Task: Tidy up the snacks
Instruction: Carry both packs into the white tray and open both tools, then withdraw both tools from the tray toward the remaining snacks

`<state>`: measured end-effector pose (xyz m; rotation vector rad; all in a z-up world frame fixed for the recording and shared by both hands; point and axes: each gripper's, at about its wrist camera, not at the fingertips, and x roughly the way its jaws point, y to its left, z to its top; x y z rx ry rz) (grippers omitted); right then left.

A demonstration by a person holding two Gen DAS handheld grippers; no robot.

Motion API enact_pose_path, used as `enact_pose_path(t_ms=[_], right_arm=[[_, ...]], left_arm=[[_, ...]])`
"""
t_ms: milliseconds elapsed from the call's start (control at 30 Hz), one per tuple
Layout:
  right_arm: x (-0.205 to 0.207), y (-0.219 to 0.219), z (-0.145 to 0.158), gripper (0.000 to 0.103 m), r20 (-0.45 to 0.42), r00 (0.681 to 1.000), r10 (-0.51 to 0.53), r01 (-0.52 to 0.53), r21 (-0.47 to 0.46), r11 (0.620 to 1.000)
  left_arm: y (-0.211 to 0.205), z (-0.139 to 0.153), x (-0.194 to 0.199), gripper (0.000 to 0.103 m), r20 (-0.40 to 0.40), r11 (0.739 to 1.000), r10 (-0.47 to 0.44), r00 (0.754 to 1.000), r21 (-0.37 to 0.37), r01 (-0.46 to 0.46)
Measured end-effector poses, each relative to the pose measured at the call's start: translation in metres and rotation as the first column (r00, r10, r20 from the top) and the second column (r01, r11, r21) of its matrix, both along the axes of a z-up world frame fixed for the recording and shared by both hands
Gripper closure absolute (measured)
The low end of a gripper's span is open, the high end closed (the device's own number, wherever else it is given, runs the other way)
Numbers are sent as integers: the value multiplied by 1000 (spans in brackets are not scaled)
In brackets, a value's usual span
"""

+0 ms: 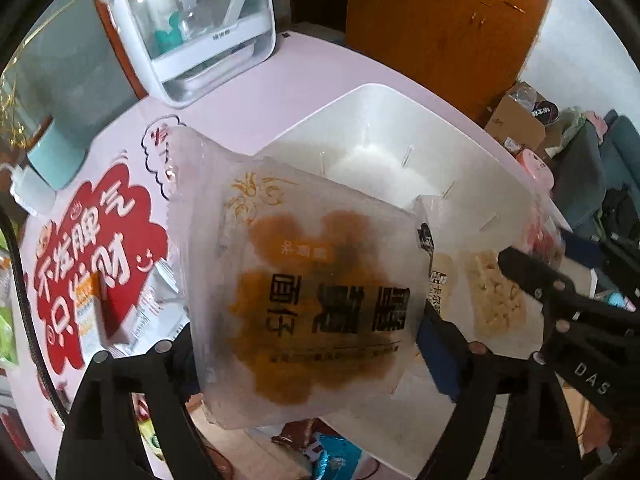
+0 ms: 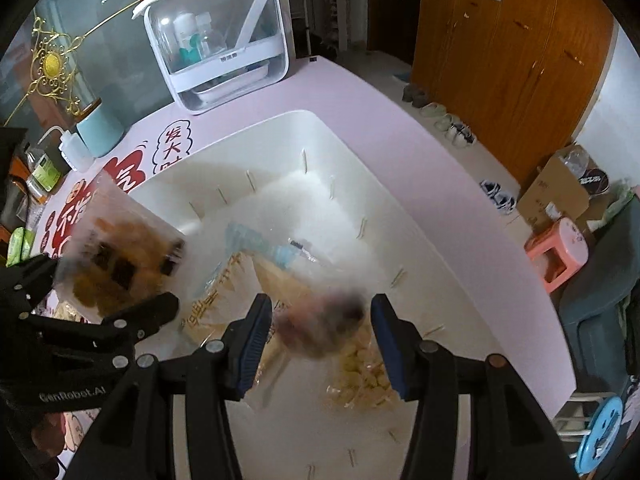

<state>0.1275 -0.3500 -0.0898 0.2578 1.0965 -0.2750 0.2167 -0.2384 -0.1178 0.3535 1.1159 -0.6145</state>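
white bin (image 2: 320, 136), pink table (image 2: 400, 120)

Your right gripper (image 2: 322, 338) was matte black with blue finger pads (image 2: 253, 350), silver screws and white "GenRobot.AI" lettering.

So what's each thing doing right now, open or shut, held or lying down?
Left gripper: shut on brown snack bag.
Brown snack bag: sealed, held up over the bin.
Right gripper: open, above the bin.
Small blurry snack: between the right fingers, not gripped.
Bin: open-topped, with snack packs inside.
Cabinet: shut, with bottles inside.
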Motion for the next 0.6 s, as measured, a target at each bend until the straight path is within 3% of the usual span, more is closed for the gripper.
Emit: enact_pose_path(t_ms=[67, 133, 200, 600], right_arm=[[-4, 1, 1, 44, 4, 1000, -1, 1, 4, 1000], [-6, 1, 4, 39, 14, 1000, -17, 17, -13, 1000], [-9, 1, 9, 31, 28, 999, -23, 24, -12, 1000], [-50, 25, 43, 31, 107, 991, -79, 82, -28, 996]], left_arm=[[2, -7, 4, 13, -68, 1000, 11, 998, -20, -12], [4, -6, 4, 12, -73, 999, 16, 997, -40, -19], [6, -2, 1, 3, -58, 998, 25, 998, -50, -28], [49, 55, -29, 1, 35, 987, 51, 998, -154, -45]])
